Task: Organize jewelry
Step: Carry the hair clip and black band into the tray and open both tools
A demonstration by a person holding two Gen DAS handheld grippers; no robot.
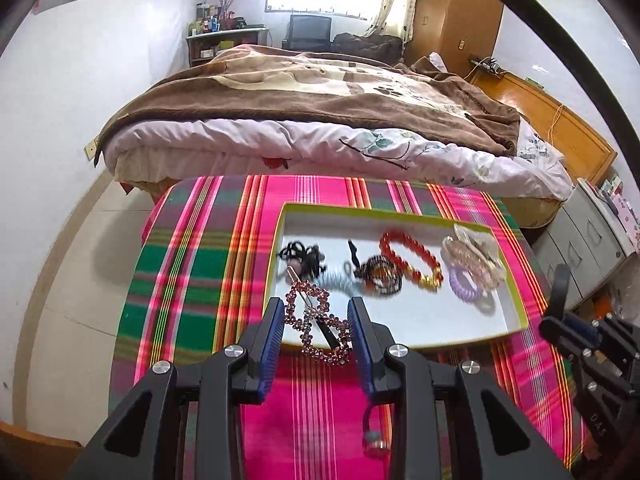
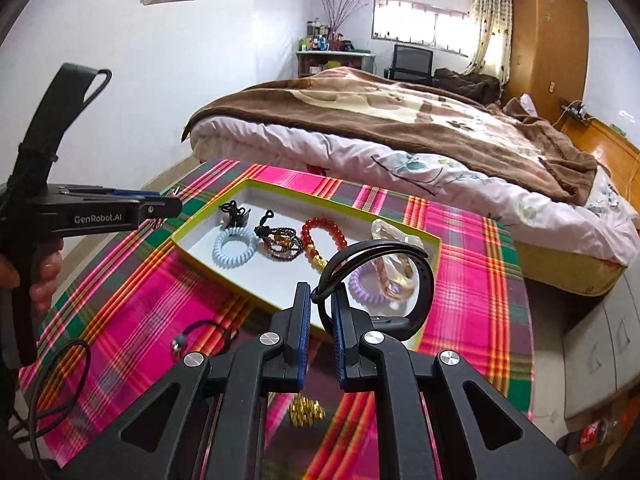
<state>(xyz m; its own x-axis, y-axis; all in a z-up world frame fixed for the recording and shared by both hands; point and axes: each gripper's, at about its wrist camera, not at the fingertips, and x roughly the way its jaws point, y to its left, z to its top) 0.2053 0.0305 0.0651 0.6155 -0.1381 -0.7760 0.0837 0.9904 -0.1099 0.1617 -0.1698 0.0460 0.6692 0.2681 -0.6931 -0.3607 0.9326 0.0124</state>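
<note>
My left gripper [image 1: 318, 322] is shut on a rhinestone hair clip [image 1: 316, 322] and holds it over the near edge of the white tray [image 1: 420, 320] with a yellow-green rim. My right gripper [image 2: 321, 300] is shut on a black band [image 2: 420, 280], held above the tray's near corner [image 2: 200, 256]. In the tray lie black hair ties [image 1: 298, 254], a pale blue coil tie [image 2: 234, 248], a dark bead bracelet [image 2: 282, 242], a red bead bracelet [image 1: 412, 258], a purple coil tie [image 1: 466, 282] and a clear clip [image 1: 474, 254].
The tray sits on a pink plaid cloth [image 1: 192, 280]. On the cloth near me lie a gold ornament [image 2: 307, 410], a black elastic with a bead [image 2: 200, 334] and a small pink item [image 1: 374, 442]. A bed [image 1: 320, 120] stands behind the table.
</note>
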